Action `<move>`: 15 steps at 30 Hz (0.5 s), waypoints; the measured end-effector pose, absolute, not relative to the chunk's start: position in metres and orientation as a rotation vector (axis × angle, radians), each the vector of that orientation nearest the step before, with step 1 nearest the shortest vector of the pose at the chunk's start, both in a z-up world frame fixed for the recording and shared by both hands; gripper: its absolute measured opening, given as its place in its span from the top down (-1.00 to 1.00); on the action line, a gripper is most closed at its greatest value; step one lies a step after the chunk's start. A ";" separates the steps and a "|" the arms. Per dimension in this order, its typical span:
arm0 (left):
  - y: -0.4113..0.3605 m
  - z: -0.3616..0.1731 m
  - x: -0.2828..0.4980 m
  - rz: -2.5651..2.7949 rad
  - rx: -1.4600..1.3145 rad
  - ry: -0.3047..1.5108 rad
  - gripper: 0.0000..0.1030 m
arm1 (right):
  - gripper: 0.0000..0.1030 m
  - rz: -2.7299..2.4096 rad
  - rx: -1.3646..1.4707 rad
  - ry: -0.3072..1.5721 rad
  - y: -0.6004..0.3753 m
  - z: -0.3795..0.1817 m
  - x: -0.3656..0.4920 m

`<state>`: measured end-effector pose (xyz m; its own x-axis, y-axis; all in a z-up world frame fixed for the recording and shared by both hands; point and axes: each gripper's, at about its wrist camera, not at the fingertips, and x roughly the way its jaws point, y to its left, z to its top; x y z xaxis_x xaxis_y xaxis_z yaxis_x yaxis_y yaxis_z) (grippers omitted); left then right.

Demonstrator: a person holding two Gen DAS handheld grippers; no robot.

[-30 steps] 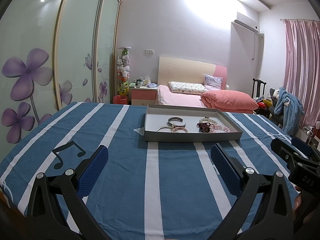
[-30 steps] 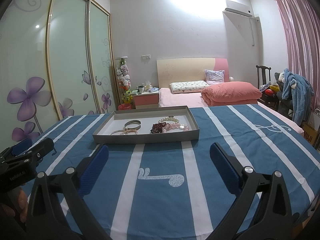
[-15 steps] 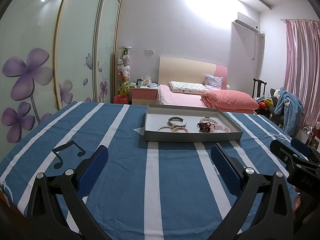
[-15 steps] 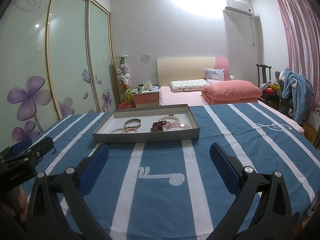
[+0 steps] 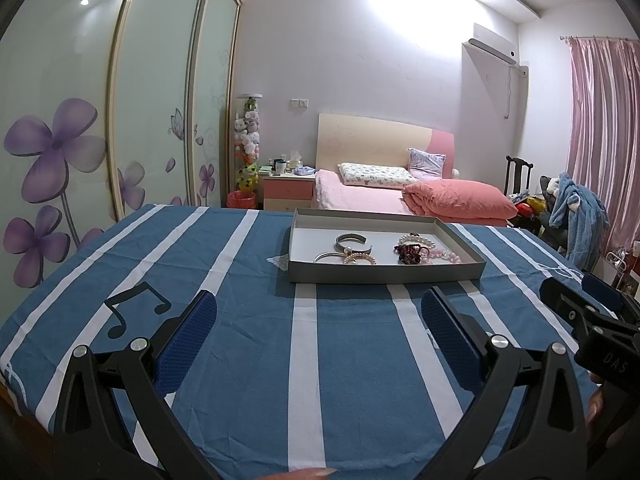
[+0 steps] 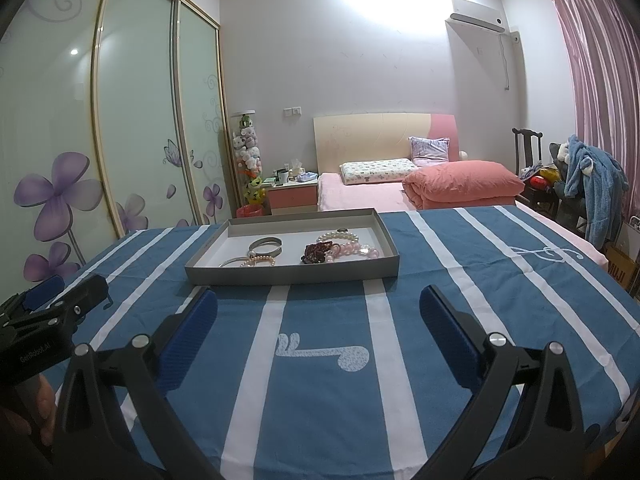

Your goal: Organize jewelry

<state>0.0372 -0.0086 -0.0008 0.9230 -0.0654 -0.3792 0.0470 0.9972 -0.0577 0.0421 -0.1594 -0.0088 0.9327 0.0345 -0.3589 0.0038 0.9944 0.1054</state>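
Observation:
A shallow grey tray point(image 5: 384, 274) point(image 6: 292, 276) stands on the blue striped tablecloth ahead of both grippers. In it lie a silver bangle point(image 5: 352, 241) point(image 6: 265, 246), a pearl bracelet point(image 5: 359, 259) point(image 6: 260, 261), a dark red beaded piece point(image 5: 409, 253) point(image 6: 316, 252), a pink bead bracelet point(image 5: 444, 255) point(image 6: 354, 249) and a white pearl bracelet point(image 5: 416, 239) point(image 6: 338, 235). My left gripper point(image 5: 319, 334) is open and empty, well short of the tray. My right gripper point(image 6: 318, 332) is open and empty, also short of the tray.
The blue and white striped cloth point(image 5: 240, 340) covers the table. The right gripper shows at the right edge of the left wrist view point(image 5: 588, 320); the left gripper shows at the left edge of the right wrist view point(image 6: 52, 312). A bed point(image 5: 400, 196) and wardrobe doors point(image 5: 100, 120) stand behind.
The right wrist view has shifted slightly, with the tray now a little further right in it. The left gripper has barely moved. Both grippers stay open.

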 end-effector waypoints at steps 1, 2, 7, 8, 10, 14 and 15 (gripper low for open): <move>-0.009 -0.001 0.037 -0.057 -0.047 0.391 -0.97 | -0.92 0.016 0.105 0.369 -0.159 -0.009 0.042; -0.009 -0.001 0.037 -0.057 -0.047 0.391 -0.97 | -0.92 0.016 0.105 0.368 -0.160 -0.008 0.043; -0.009 -0.001 0.037 -0.057 -0.047 0.391 -0.97 | -0.92 0.016 0.106 0.369 -0.159 -0.009 0.042; -0.009 -0.001 0.037 -0.057 -0.047 0.391 -0.97 | -0.92 0.016 0.105 0.369 -0.160 -0.008 0.043; -0.008 -0.001 0.037 -0.057 -0.047 0.391 -0.97 | -0.92 0.016 0.106 0.369 -0.160 -0.008 0.043; -0.009 -0.001 0.037 -0.057 -0.047 0.392 -0.97 | -0.92 0.016 0.106 0.369 -0.160 -0.008 0.043; -0.009 -0.001 0.037 -0.057 -0.047 0.392 -0.97 | -0.92 0.016 0.106 0.369 -0.160 -0.008 0.042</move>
<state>0.0371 -0.0086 -0.0006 0.9228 -0.0644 -0.3799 0.0462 0.9973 -0.0567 0.0423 -0.1596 -0.0083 0.9327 0.0346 -0.3591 0.0039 0.9944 0.1060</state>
